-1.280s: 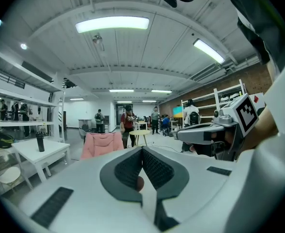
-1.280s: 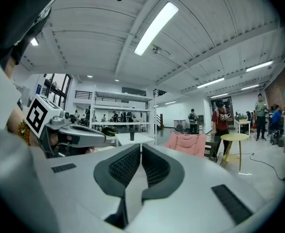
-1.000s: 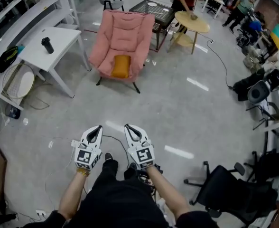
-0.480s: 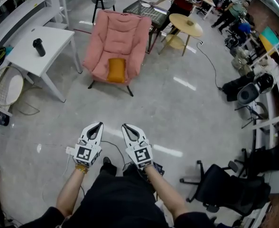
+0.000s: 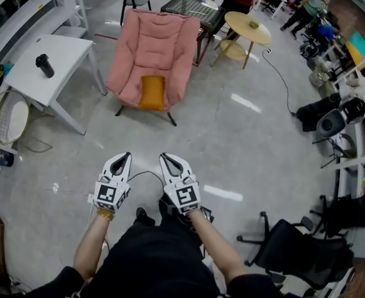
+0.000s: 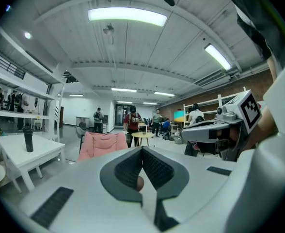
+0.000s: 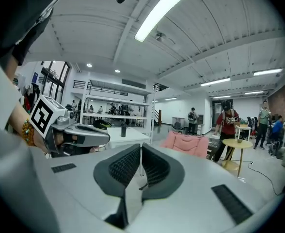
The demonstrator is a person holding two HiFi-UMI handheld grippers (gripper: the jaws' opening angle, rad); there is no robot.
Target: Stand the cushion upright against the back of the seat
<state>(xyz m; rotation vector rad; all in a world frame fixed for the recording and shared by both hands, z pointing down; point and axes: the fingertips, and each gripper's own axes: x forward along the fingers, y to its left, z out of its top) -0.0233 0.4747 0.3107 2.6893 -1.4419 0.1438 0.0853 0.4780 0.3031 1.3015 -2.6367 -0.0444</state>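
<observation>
Item 1: cushion (image 5: 153,92), orange-yellow, seen lying on the seat of a pink armchair (image 5: 157,39), toward the front edge and below the padded back; whether it is flat or partly tilted cannot be told at this range, but it is judged not yet upright against the back. Item 2: left hand-held gripper (image 5: 125,157), jaws pressed together with nothing held between them. Item 3: right hand-held gripper (image 5: 164,158), jaws likewise closed and empty. Both are held side by side, pointed at the armchair and well apart from it across a glossy floor (image 5: 232,141). Item 4: white counter (image 5: 15,82) to the armchair's left, carrying a dark bottle (image 5: 43,65). Item 5: a thin cable (image 5: 146,174) looped on the floor just ahead of the feet. The step in hand is judged to be the approach, with no work on the cushion begun. Hazards noted: the cable could be caught underfoot; closed jaws would only shove the cushion if not opened first; a soft cushion pinched at 1 corner could fold, slump forward or slide off the seat; a hard push could shift the armchair on its slim legs.
</observation>
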